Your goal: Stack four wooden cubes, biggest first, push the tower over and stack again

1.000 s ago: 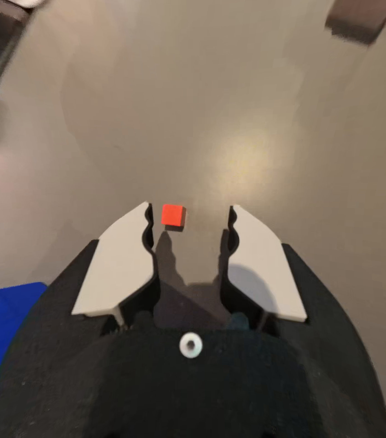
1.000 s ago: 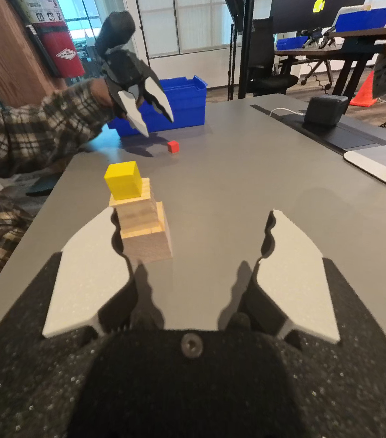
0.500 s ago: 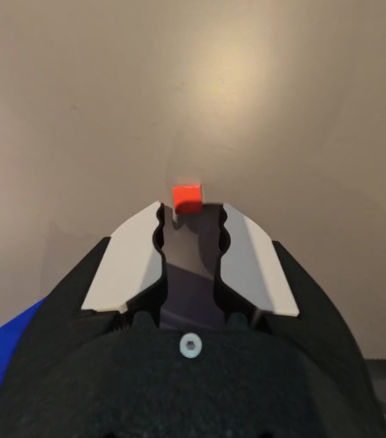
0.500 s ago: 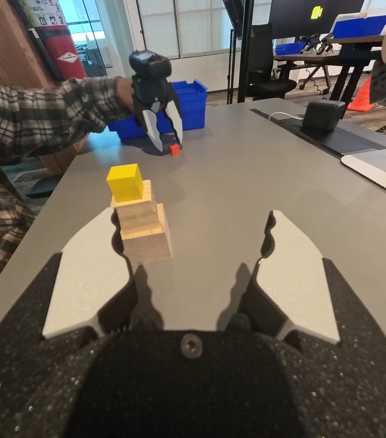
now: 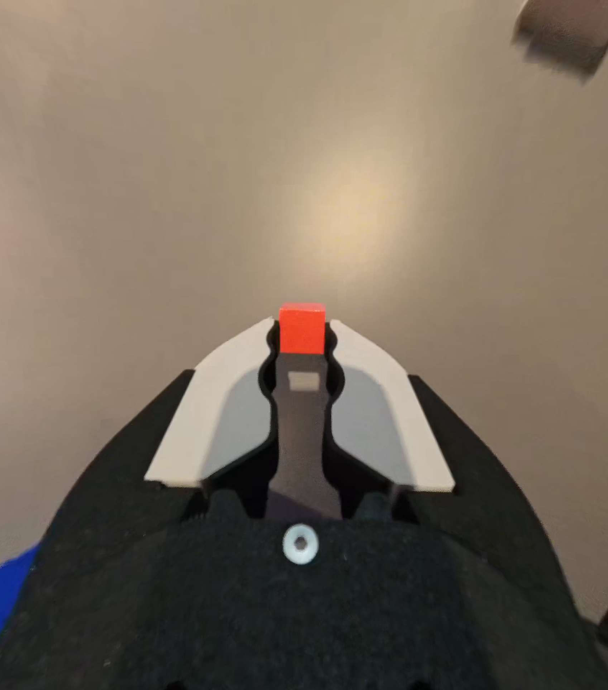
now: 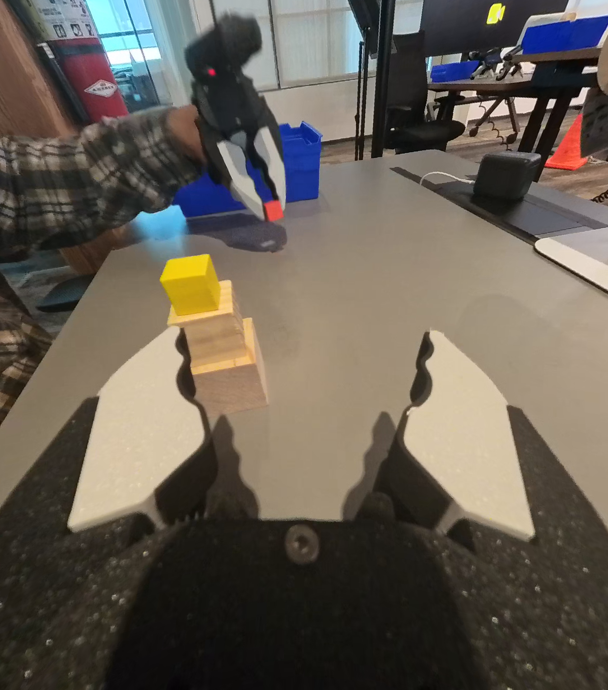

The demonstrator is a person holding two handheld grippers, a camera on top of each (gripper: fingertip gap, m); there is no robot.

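My left gripper (image 5: 302,330) is clenching the red cube (image 5: 301,328) right at the fingertips; both pads are touching its side faces, and most of the cube is sitting forward of the tips. In the right wrist view the cube (image 6: 274,211) is hanging clear of the bench (image 6: 369,298), near its far edge, with its shadow lying on the surface below. The blue bin (image 6: 300,164) is standing just behind it at the far edge.

My right gripper (image 6: 302,373) is hanging released, jaws wide and holding nothing, low over the near part of the bench. Its left finger is just beside the tower.

The tower is standing toward the bench's left edge: large wooden cube (image 6: 231,384) on the bench, smaller wooden cube (image 6: 212,332) on that, yellow cube (image 6: 190,283) on top. The upper layers are sitting offset to the left and twisted, not centred.

Judging the step: I am carrying the fourth and smallest cube to the top.

Doing it well: I should be holding a shallow pinch steady, so no jerks. Bring the cube in from above, level, centred over the yellow face. Lower until it is touching, then open gently and lift straight up. Keep the right gripper off the tower; a brush against the bottom cube could topple the off-centre stack.
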